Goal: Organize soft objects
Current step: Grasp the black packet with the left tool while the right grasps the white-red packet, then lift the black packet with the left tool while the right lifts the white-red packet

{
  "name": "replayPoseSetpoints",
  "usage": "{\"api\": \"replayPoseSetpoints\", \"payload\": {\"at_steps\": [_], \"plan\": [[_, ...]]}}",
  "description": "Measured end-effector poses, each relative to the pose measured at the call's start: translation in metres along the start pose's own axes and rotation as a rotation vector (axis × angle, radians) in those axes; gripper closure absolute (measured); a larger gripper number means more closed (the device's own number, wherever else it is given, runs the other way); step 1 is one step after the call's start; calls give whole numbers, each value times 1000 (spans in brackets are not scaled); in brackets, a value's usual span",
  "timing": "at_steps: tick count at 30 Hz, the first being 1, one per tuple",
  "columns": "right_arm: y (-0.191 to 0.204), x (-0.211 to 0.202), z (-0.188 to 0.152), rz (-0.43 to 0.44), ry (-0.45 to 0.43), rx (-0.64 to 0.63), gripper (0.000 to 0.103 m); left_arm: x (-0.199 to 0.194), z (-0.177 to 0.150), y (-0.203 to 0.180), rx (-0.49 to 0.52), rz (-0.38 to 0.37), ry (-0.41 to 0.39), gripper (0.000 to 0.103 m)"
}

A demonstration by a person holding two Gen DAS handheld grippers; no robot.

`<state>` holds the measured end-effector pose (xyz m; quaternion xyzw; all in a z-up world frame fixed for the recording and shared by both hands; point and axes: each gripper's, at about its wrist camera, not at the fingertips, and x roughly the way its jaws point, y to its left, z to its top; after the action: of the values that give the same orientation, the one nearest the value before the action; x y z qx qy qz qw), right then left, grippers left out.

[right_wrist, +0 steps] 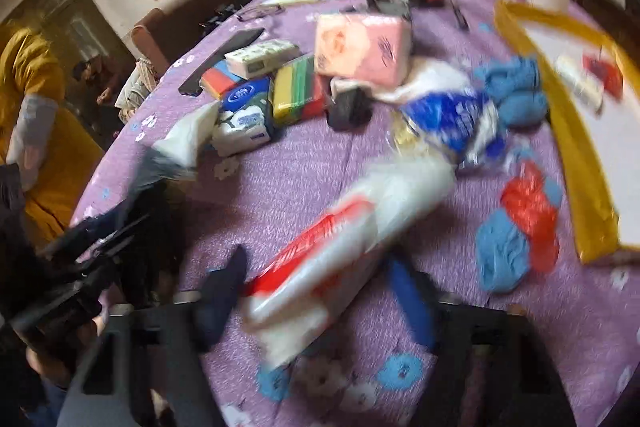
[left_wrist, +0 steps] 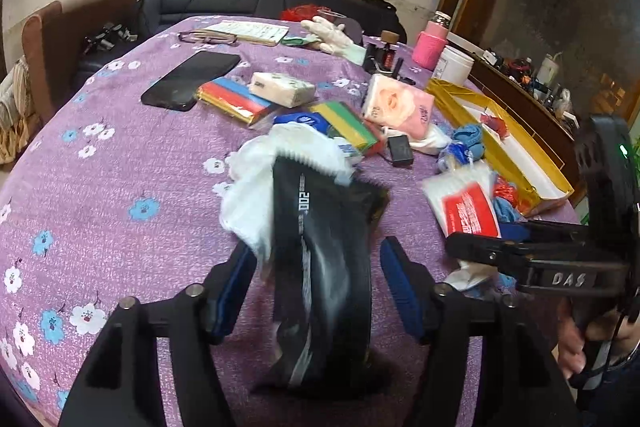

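In the left wrist view my left gripper (left_wrist: 318,277) stands with its jaws apart around a black packet (left_wrist: 324,267) with white cloth at its far end; the pads do not clearly touch it. In the right wrist view my right gripper (right_wrist: 320,291) is closed on a white and red tissue pack (right_wrist: 340,247), which is blurred by motion. That pack also shows in the left wrist view (left_wrist: 464,207), at the right gripper's tip. A pink tissue pack (left_wrist: 398,105), small white tissue pack (left_wrist: 282,89) and blue cloths (right_wrist: 504,255) lie on the purple floral tablecloth (left_wrist: 120,167).
A yellow-rimmed box (left_wrist: 500,143) stands at the right, with a red item inside. A black phone (left_wrist: 192,79), coloured sponge packs (left_wrist: 236,99), glasses (left_wrist: 208,37), a pink bottle (left_wrist: 430,47) and a white jar (left_wrist: 456,65) crowd the far half. A person in yellow (right_wrist: 36,131) is at the left.
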<state>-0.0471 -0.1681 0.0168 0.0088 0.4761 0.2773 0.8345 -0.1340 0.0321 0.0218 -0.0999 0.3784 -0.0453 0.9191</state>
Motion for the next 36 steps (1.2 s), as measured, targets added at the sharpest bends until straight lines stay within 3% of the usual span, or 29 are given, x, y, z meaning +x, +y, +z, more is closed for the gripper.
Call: {"api": "replayPoseSetpoints", "payload": {"at_steps": [2,3,4,11,18,25,36], "plan": [[0,-3,-4,-11,-29,-29,56,4,-2,-2,24,41,9,50],[-1,-7,-5,-6,-50,-32,62,5,-3,-3,30,53,13,74],[-2,-10,-7,-18,-62,-33,63,6,-4,-3,24,40,18,75],[-2,-18,-13,14,-121,-40,64,-7,-2,-9,23,39,-24,81],[14,-52,-10,24,-249,-68,64,-28,9,-12,3,33,-98,83],[13,-67,-8,57,-290,-47,64,-50,21,-12,-7,0,-162,83],[5,-79,-6,66,-325,-28,64,-43,23,-9,-33,-19,-144,83]]}}
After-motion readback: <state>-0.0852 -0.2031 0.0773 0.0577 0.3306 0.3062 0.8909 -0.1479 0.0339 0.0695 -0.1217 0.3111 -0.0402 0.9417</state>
